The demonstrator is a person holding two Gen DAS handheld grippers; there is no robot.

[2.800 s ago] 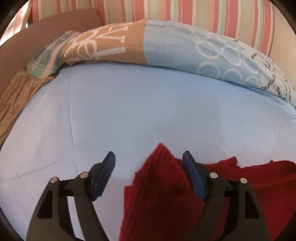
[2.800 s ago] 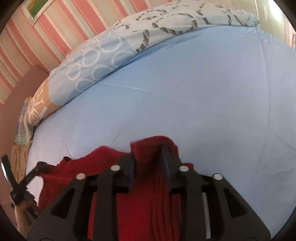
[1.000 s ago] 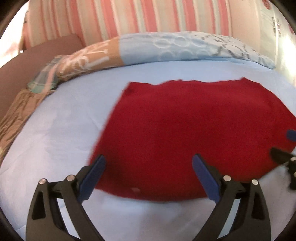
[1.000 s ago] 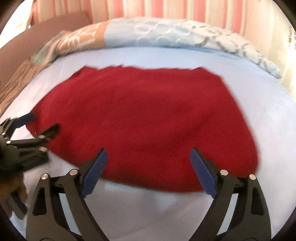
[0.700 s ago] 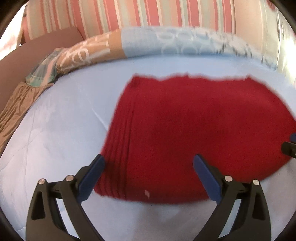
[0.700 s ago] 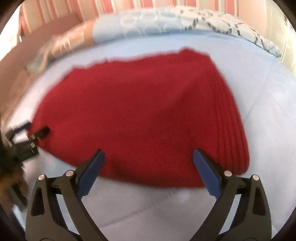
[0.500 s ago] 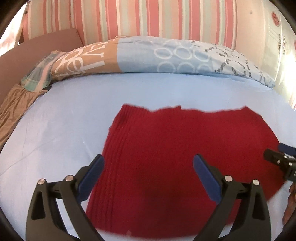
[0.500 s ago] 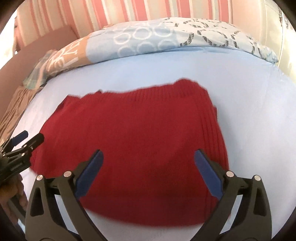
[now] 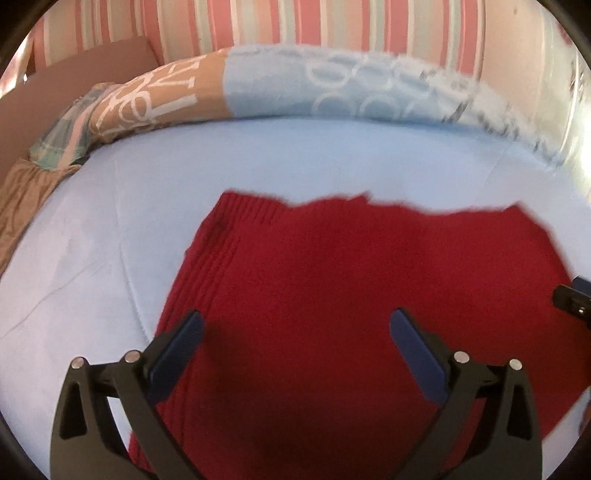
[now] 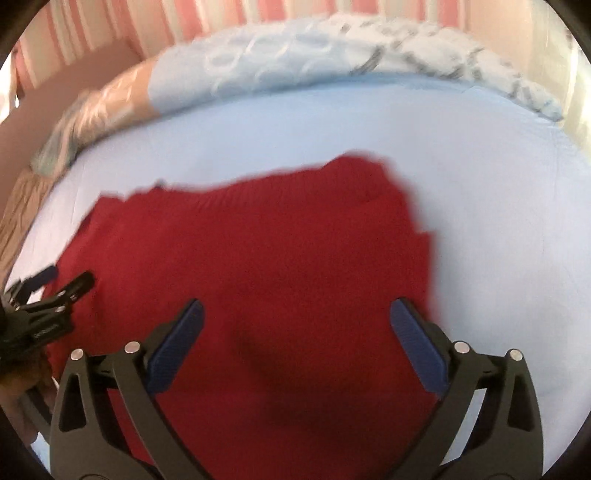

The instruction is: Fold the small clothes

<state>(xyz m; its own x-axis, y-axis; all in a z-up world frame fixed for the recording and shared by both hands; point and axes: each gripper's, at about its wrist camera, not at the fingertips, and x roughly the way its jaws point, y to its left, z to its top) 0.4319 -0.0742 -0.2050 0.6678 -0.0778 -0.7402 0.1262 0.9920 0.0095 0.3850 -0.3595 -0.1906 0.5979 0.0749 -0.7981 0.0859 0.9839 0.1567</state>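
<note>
A red knitted garment lies spread flat on the light blue bed sheet; it also fills the middle of the right wrist view. My left gripper is open and empty above the garment's left part, with ribbed knit at the left edge. My right gripper is open and empty above the garment's right part. The left gripper shows at the left edge of the right wrist view, and the right gripper's tip shows at the right edge of the left wrist view.
A rolled patterned duvet in tan, blue and white lies along the far side of the bed. A brown headboard and a brown ruffled cloth are at the far left. A pink striped wall stands behind.
Both grippers let go of the red garment, which now lies flat. Since half a second ago both have moved forward and lower over it.
</note>
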